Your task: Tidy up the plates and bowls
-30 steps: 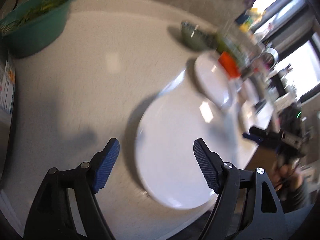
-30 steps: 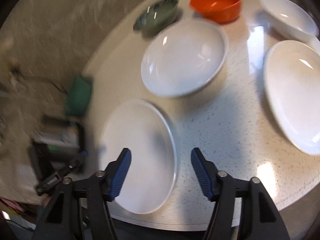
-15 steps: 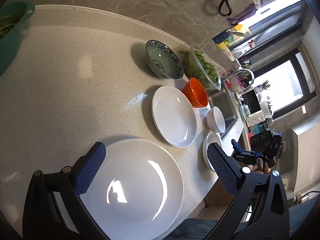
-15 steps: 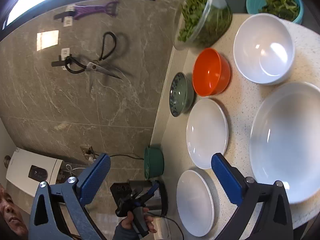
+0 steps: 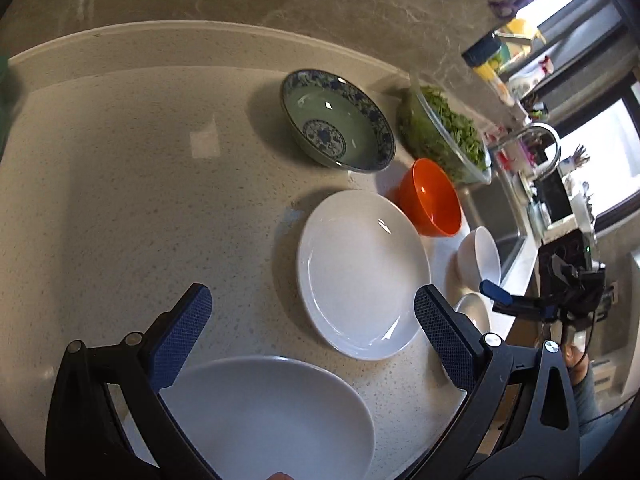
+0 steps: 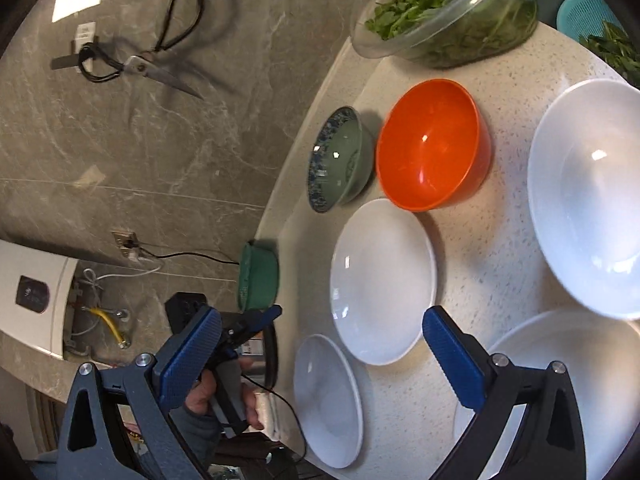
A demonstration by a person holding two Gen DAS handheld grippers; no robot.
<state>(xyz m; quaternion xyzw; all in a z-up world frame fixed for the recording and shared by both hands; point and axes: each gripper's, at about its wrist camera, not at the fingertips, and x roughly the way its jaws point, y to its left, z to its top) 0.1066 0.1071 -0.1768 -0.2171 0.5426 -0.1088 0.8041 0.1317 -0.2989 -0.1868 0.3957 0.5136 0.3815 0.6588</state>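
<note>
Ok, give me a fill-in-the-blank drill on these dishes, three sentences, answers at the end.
1. The bowl beside the blue-patterned bowl and the white plate is coloured ____.
2. The glass bowl at the wall holds leafy ____.
3. The jaws of the left gripper and the right gripper stand ____, holding nothing.

Missing words: orange; greens; open

Daylight enters from the window (image 5: 600, 152). Both views are sharp, with curved, dark-vignetted edges. Glare spots mark the orange bowl (image 6: 432, 148); soft shadows lie beyond the fingers on the counter (image 5: 140, 200).
</note>
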